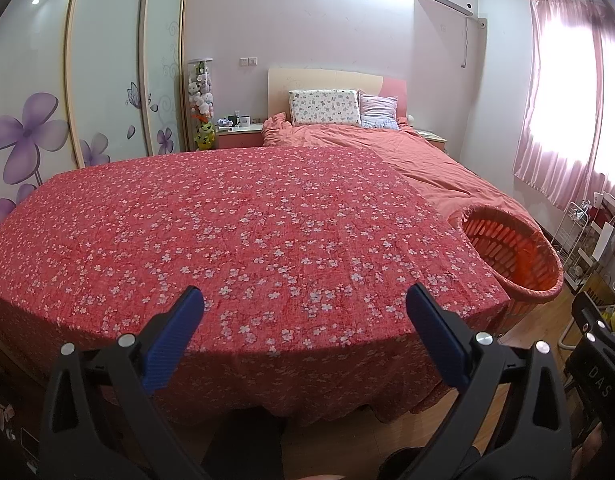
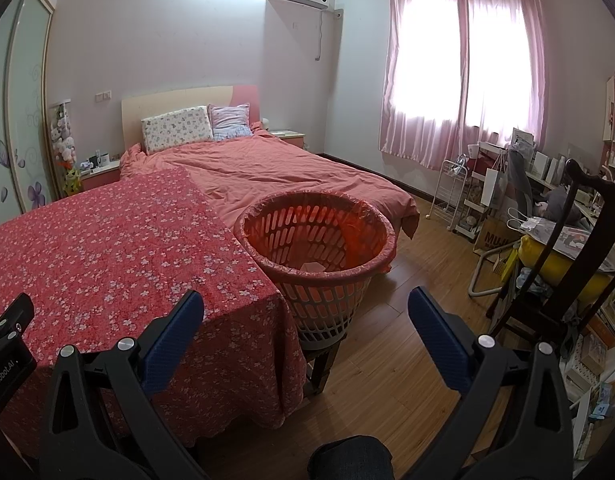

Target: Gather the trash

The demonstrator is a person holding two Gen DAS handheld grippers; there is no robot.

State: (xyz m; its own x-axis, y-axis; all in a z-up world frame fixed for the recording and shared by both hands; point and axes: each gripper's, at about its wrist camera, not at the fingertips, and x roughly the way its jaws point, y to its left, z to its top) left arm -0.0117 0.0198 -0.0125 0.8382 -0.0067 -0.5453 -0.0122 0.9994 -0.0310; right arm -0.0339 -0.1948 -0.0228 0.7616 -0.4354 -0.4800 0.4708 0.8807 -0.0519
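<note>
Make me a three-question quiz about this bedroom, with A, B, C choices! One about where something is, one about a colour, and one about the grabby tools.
1. Where does the basket stand?
A. on the bed
B. beside the flowered table cover's corner
C. under the window

2. What colour are the curtains?
A. pink
B. green
C. white

3. How are the two tools set?
A. both open
B. both shut
C. one holds trash

Answers:
1 B, the basket sits right of the flowered cloth.
2 A, pink fabric hangs over the bright window.
3 A, the left tool and right tool show wide gaps, nothing between the fingers.
</note>
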